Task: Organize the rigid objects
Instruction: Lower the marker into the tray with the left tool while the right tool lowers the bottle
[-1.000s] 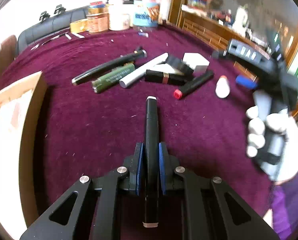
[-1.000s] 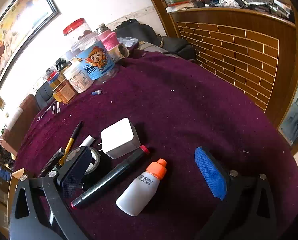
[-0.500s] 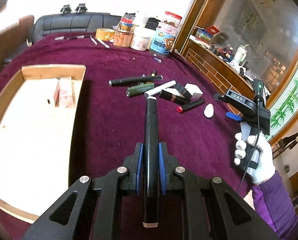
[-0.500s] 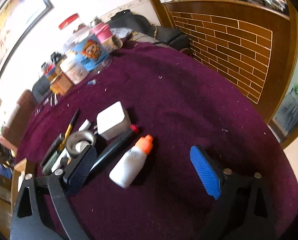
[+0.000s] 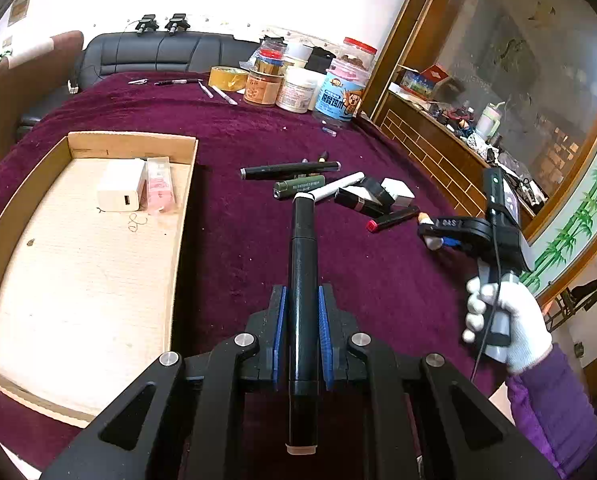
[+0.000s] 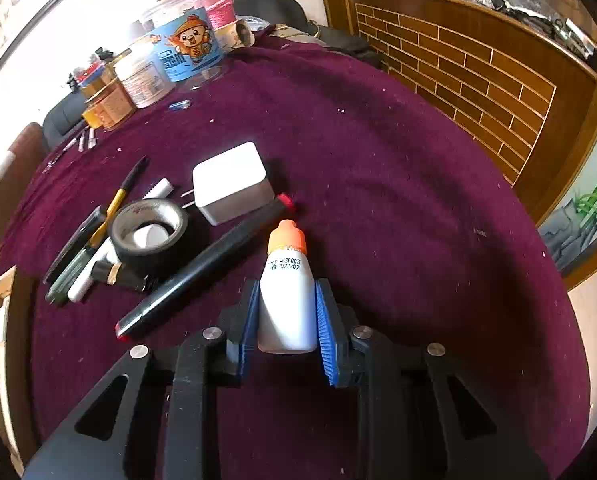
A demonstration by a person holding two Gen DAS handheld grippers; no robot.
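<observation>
White bottle [image 6: 286, 300] with orange cap lies on the purple cloth [image 6: 398, 208] – the right gripper [image 6: 284, 320] has just been closing and its pads now press both its sides. Left gripper [image 5: 301, 336] clamps a black marker [image 5: 303, 280] beside the cardboard tray [image 5: 180, 216].

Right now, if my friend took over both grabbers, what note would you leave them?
Left gripper: shut on the black marker, beside the cardboard tray.
Right gripper: jaws have just been closing; pads now press the white bottle.
Done: a white charger and a pink box lie in the tray.
Left: tray these two, then the pile of pens, tape roll and white plug on the purple cloth.
</observation>
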